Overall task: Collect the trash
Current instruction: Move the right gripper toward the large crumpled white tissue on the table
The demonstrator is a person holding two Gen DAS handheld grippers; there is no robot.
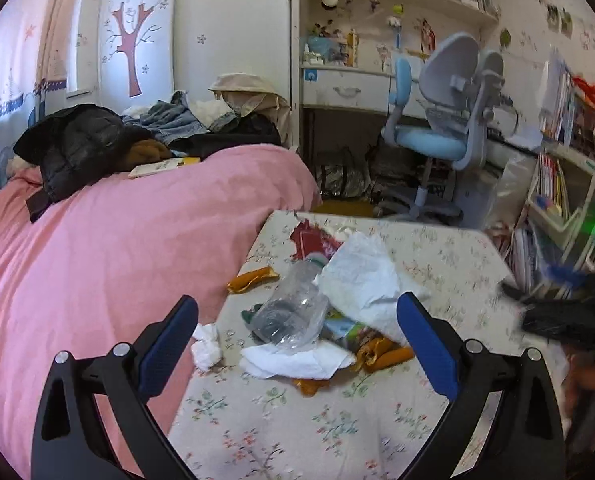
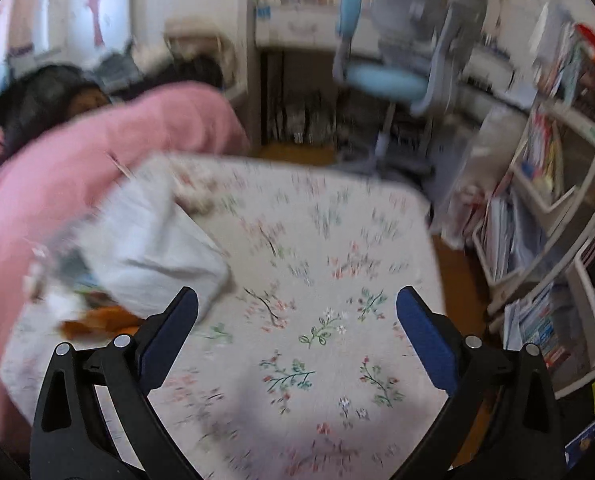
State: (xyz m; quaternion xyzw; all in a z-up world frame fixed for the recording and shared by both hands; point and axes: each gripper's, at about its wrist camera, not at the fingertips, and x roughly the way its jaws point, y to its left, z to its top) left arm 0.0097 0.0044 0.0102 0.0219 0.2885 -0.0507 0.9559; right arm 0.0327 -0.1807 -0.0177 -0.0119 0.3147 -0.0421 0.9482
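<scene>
Left wrist view: left gripper (image 1: pixel 297 330) jaws spread above clear crushed plastic bottle (image 1: pixel 287 312) on floral-cloth tabletop (image 1: pixel 317 420); right gripper (image 2: pixel 296 326) jaws likewise spread, empty.

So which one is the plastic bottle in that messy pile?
Find the flowery table beside the pink bed. In the trash heap on it, the bottle lies on its side, half under crumpled white paper. It's the only see-through thing there.

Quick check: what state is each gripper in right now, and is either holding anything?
Left gripper: open, holding nothing, above the crushed plastic bottle.
Right gripper: open, holding nothing, over the floral tablecloth.
</scene>
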